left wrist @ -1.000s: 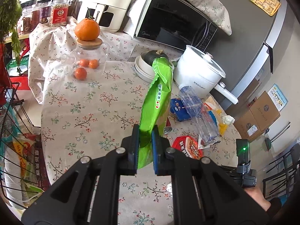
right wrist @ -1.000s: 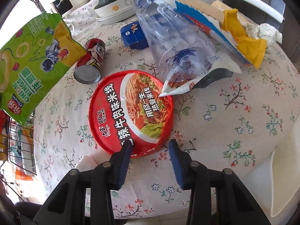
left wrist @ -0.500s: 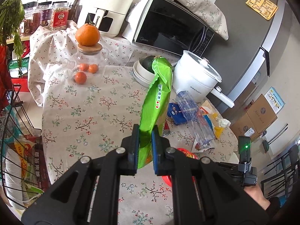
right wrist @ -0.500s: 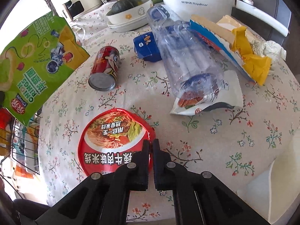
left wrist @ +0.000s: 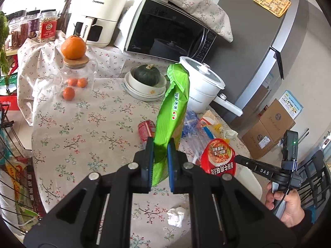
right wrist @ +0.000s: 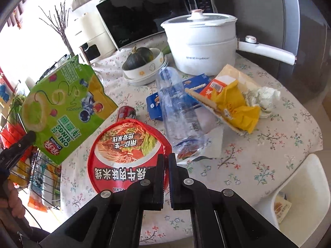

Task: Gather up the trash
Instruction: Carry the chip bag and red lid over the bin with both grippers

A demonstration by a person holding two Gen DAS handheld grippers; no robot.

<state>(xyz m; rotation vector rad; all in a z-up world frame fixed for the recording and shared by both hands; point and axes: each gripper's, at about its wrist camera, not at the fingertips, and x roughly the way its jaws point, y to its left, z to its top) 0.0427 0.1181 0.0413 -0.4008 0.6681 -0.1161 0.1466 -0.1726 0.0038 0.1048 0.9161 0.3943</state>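
Red foil noodle lid (right wrist: pixel 126 155) is clamped at its rim by the right hand-held gripper (right wrist: pixel 166 165), raised above the counter (right wrist: pixel 269 155). Left hand-held gripper (left wrist: pixel 160 161) pinches the green snack bag (left wrist: pixel 173 111) left of the lid (upright). Carry both level; avoid the crushed bottle (right wrist: pixel 180 111) behind the lid.

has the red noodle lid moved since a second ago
Yes. The red noodle lid has left the floral tablecloth and tilted up, pinched by the right gripper.

Behind the round floral-clothed table (left wrist: pixel 86 124) stands a black microwave (left wrist: pixel 169 31); right of it, a grey, probably refrigerator, cabinet (left wrist: pixel 269 41).
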